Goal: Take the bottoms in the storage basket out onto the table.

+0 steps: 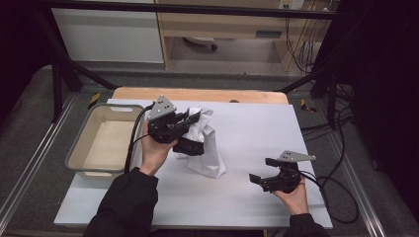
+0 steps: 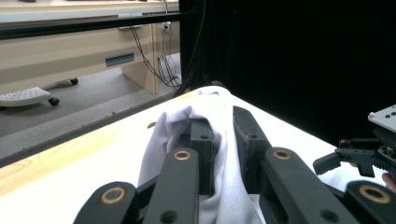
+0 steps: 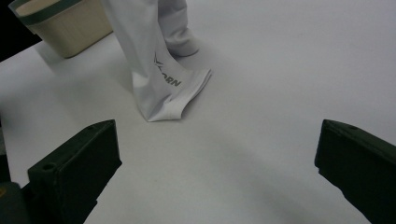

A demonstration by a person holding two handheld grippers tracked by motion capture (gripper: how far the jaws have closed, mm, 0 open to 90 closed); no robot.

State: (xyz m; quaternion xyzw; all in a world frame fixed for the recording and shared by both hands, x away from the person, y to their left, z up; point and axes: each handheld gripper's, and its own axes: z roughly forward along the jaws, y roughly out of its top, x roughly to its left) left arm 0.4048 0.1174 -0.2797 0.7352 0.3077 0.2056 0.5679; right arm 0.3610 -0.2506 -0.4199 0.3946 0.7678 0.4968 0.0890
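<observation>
High view: showed a white, soft, creased fabric garment (image 1: 207,148) hanging in folds from the left gripper (image 1: 190,120), its lower end slumped on the smooth white table covering (image 1: 257,133). Held the cloth pinched near its top, above the table and just right of the beige rectangular plastic tub (image 1: 84,148). Could not make out a dark patch below the left hand against the cloth. Rested the right gripper (image 1: 259,170) low near the front right of the table, well apart from the garment, jaws spread with nothing between them. Left a strip of pale wooden tabletop (image 1: 197,94) bare at the far edge.

Left gripper view: looked along matt black jaws clamped on the white fabric (image 2: 224,158), a smooth fold squeezed between the pads and bulging above them. Cut off the garment's lower part at the bottom edge. Caught the right gripper (image 2: 327,162) at the right margin, partly out of frame.

Right gripper view: framed two blocky black jaws standing wide apart over bare table. Showed the garment's hem (image 3: 173,93) folded flat on the surface, grey lettering partly readable, the upper part cut off. Clipped a corner of the tub (image 3: 60,28) at upper left.
</observation>
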